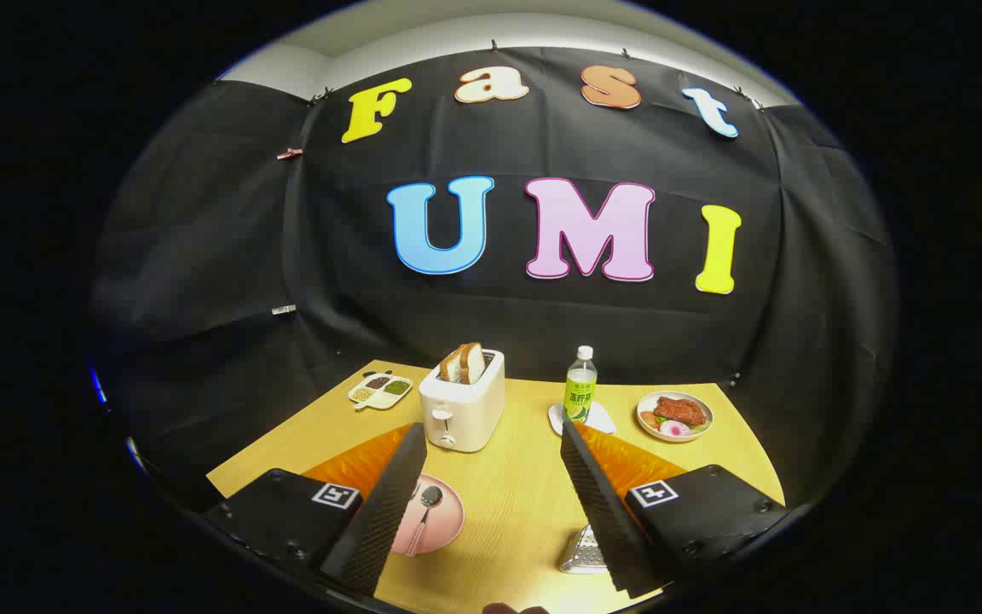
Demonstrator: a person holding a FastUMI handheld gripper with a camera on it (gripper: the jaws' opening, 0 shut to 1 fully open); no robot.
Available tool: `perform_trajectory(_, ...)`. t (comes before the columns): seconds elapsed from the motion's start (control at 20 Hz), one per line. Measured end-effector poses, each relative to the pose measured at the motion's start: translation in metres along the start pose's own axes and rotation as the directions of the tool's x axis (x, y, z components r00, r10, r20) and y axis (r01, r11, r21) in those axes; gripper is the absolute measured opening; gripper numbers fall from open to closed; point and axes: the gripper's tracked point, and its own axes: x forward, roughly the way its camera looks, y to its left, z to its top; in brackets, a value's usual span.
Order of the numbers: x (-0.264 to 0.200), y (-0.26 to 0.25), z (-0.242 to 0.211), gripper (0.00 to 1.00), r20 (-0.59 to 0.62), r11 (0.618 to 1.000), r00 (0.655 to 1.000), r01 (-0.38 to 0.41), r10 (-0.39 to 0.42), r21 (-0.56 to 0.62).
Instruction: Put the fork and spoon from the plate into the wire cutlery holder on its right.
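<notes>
Gripper (491,503) above the light wooden table (516,503), fingers spread wide, holding nothing.
Silver metal spoon (425,505) lies on round pink plate (444,516) at 8 o'clock, beside one finger; wire cutlery holder (583,553) at 5 o'clock.

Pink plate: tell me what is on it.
A spoon lies on the pink plate, just inside one of the open gripper fingers. That finger covers the rest of the plate, so the fork cannot be seen.
</notes>
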Motion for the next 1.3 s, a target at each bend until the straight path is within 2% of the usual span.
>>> perform_trajectory(0.9,0.003,0.02,-0.004,0.99,-0.006,0.998,0.999,-0.048,0.048,-0.036)
perform_trajectory(1.3,0.027,0.039,-0.037,0.99,-0.128,0.995,0.988,-0.093,0.087,-0.046)
